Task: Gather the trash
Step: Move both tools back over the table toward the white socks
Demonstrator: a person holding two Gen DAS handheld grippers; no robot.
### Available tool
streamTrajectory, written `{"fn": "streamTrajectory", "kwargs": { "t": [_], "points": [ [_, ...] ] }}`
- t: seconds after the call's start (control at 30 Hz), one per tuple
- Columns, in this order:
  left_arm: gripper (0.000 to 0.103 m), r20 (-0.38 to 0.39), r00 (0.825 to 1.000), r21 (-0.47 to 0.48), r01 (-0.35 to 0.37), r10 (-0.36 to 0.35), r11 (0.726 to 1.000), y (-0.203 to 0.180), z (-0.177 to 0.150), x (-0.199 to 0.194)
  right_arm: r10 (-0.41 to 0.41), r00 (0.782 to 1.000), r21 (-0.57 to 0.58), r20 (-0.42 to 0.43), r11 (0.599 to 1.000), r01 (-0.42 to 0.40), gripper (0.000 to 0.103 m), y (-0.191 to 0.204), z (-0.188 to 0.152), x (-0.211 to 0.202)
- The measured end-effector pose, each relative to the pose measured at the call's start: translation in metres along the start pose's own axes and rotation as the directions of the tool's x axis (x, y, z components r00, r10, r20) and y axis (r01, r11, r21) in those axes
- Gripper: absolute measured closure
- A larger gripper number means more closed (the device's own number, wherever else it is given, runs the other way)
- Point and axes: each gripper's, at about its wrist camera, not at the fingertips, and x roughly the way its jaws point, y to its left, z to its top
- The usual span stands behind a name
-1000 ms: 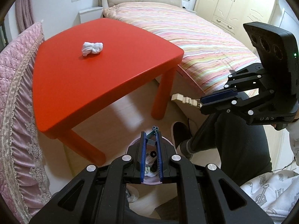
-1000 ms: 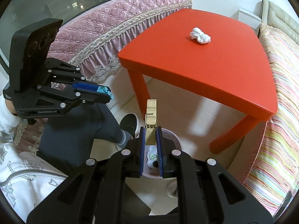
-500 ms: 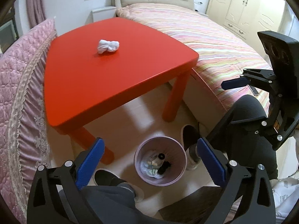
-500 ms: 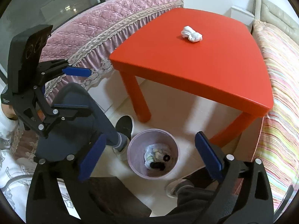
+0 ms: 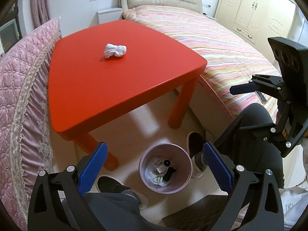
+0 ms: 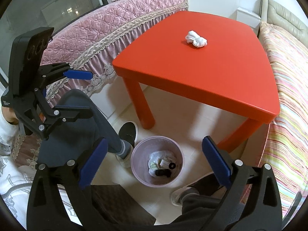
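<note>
Two claws, left claw point(image 5: 153, 151) and right claw point(image 6: 154, 146), spread wide, empty, above bin point(image 5: 143, 168); no writing legible.

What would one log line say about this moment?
left tongs: open, empty | right tongs: open, empty | both above bin | white wad on red table

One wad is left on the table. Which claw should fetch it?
Slightly the left claw: both are open and empty over the bin, and the wad lies toward the table's left side.
</note>
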Motion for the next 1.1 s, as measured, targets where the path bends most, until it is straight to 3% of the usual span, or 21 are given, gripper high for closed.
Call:
{"fn": "streamTrajectory", "kwargs": {
  "t": [0.57, 1.1],
  "points": [
    [0.008, 0.039, 0.999, -0.021, -0.013, 0.013, 1.000, 0.021, 0.018, -0.005, -0.017, 1.000, -0.017, 0.024, 1.000, 0.018, 0.006, -0.009, 0.029, -0.003],
    [0.008, 0.049, 0.997, -0.047, -0.064, 0.067, 0.997, 0.083, 0.084, 0.017, -0.064, 0.996, -0.089, 0.055, 0.994, 0.069, 0.006, -0.057, 0.127, 0.014]
  ]
}}
